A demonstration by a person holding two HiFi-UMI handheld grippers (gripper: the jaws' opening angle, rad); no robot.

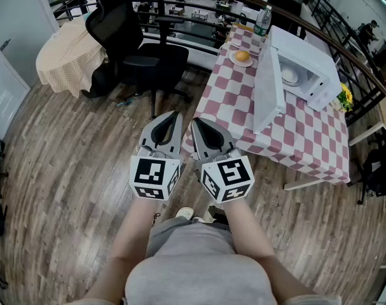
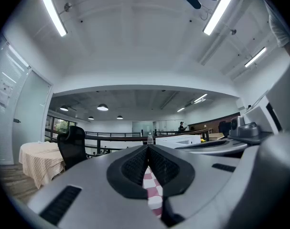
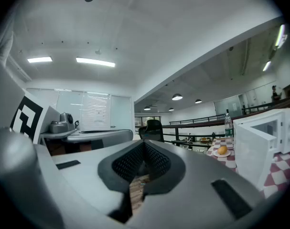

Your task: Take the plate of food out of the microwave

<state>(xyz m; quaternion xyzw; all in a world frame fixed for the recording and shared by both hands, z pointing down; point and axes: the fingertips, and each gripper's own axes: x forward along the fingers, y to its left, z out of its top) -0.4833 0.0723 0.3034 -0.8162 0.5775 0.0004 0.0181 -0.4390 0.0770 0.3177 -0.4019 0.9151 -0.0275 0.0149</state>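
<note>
The white microwave [image 1: 310, 65] stands on the checked table [image 1: 307, 138] at the upper right, its door [image 1: 269, 88] swung open. Inside it lies a white dish [image 1: 289, 76]. A small plate with an orange bun [image 1: 242, 58] sits on the table left of the microwave; the right gripper view shows this bun plate [image 3: 222, 151] too, beside the microwave [image 3: 264, 137]. My left gripper [image 1: 175, 115] and right gripper [image 1: 196, 122] are side by side close to my body, well short of the table, over the wooden floor. Both are shut and empty.
A water bottle [image 1: 262, 21] stands at the table's far end. Yellow flowers [image 1: 346, 96] sit right of the microwave. A black office chair [image 1: 138, 49] and a round cloth-covered table [image 1: 65, 53] stand to the left. A railing [image 1: 199, 24] runs behind.
</note>
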